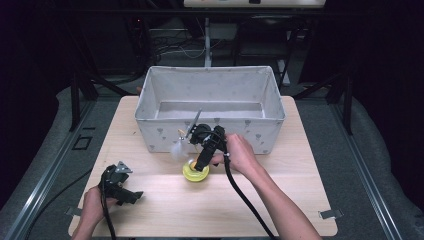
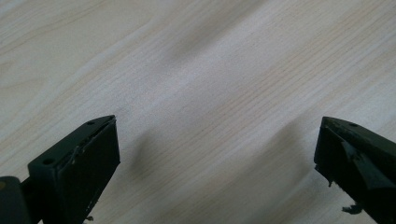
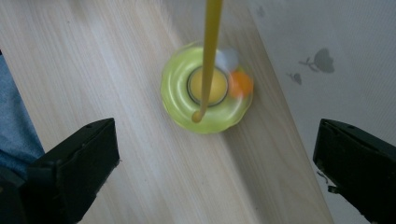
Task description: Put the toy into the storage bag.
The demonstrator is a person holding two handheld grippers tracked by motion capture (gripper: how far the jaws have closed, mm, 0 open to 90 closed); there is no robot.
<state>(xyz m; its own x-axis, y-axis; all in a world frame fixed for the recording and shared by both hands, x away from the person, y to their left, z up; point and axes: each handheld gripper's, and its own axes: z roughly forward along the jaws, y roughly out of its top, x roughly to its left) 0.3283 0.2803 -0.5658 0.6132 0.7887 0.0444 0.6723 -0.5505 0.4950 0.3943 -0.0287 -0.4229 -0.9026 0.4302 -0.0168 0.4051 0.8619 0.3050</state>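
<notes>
A yellow-green ring-shaped toy base (image 1: 195, 172) sits on the wooden table (image 1: 280, 190) just in front of the fabric box (image 1: 250, 131). A thin rod (image 1: 193, 124) with a white feather (image 1: 177, 149) rises from it. My right gripper (image 1: 202, 163) hangs directly over the base, open. In the right gripper view the base (image 3: 177, 100) lies between and beyond the wide-apart jaws of the gripper (image 3: 217, 158), with the yellow rod (image 3: 209, 51) crossing it and an orange ball (image 3: 241, 84) on its rim. My left gripper (image 1: 131, 196) stands open near the front left, above bare wood (image 2: 217, 158).
The white patterned fabric box has nothing visible inside; its wall (image 3: 327, 60) stands close on one side of the toy. Metal rails (image 1: 45, 175) run along the floor on both sides of the table. Open tabletop lies between the two grippers.
</notes>
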